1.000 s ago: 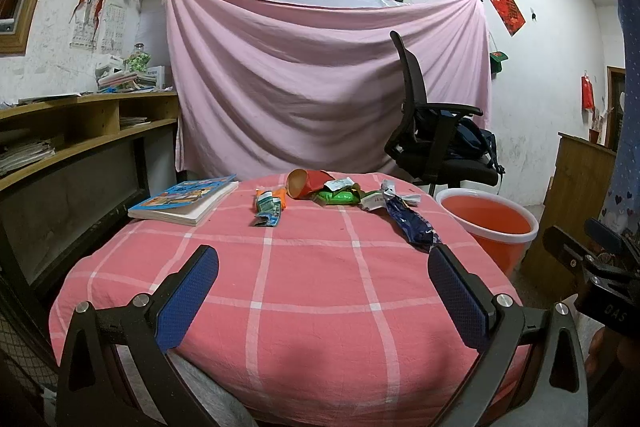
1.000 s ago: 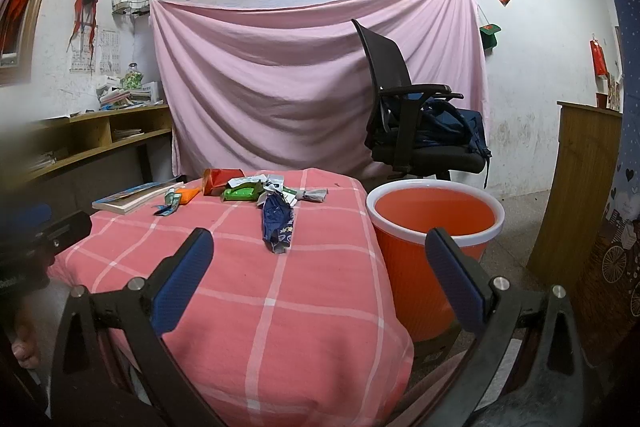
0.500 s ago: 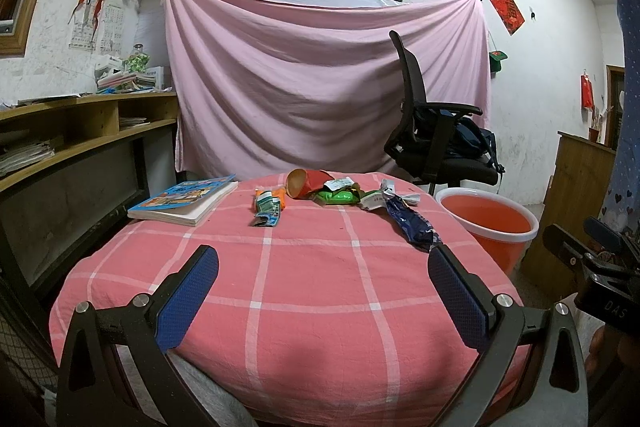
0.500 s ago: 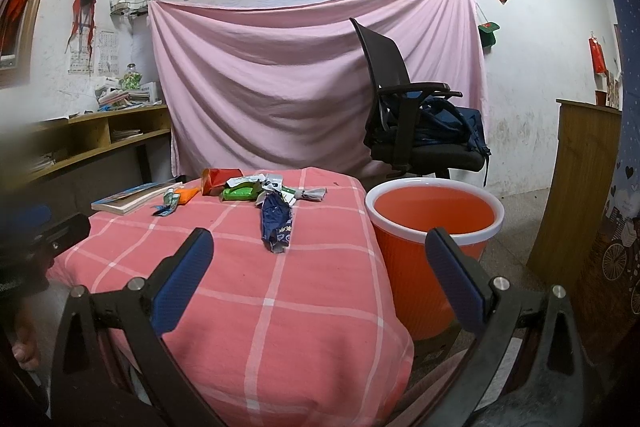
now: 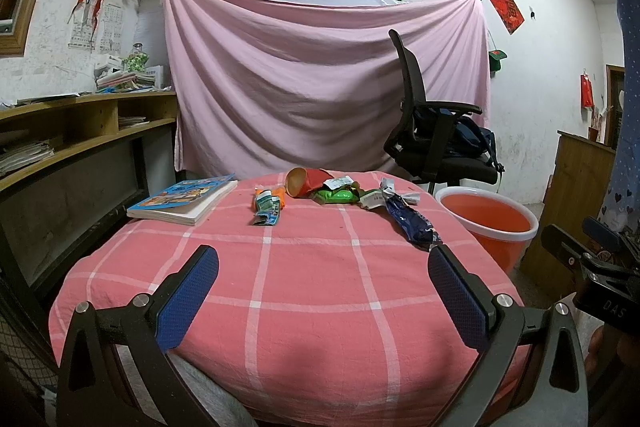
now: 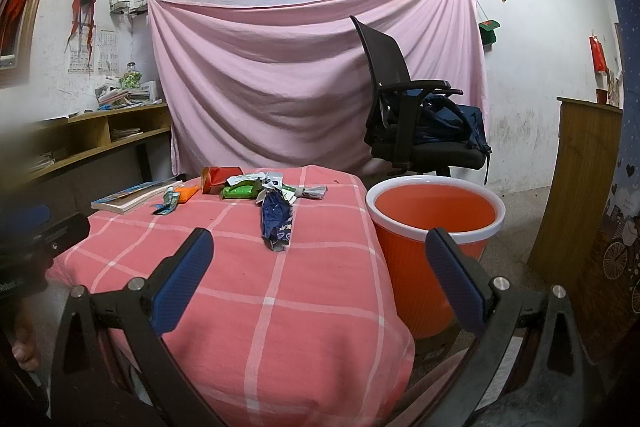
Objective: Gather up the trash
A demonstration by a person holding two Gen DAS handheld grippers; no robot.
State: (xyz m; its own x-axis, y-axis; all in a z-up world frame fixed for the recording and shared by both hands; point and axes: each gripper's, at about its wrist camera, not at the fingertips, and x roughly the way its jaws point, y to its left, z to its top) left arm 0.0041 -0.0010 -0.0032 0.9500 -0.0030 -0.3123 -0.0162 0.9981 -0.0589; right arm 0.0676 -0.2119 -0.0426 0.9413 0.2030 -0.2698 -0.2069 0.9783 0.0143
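Both tools are held wide apart and empty at the near edge of the table (image 5: 320, 291): left tool (image 5: 322, 291), right tool (image 6: 318, 281).

Trash is gathered at the far side of the checked cloth: a blue wrapper (image 6: 276, 217) lying nearest, a green packet (image 6: 238, 191), a red paper cup (image 5: 306, 181) on its side, small orange and teal packets (image 5: 267, 203), and crumpled white scraps (image 5: 376, 197).

All is judged light, thin and crinkly, likely to slide on the cloth. The blue wrapper is best pinched across its middle; the cup by its rim, gently, as it would crush.

A book (image 5: 184, 199) lies apart to the left and is not trash.

An orange bucket (image 6: 436, 223) stands just beside the table's right edge. Open cloth lies between tools and trash. A chair (image 6: 404, 123) stands behind.
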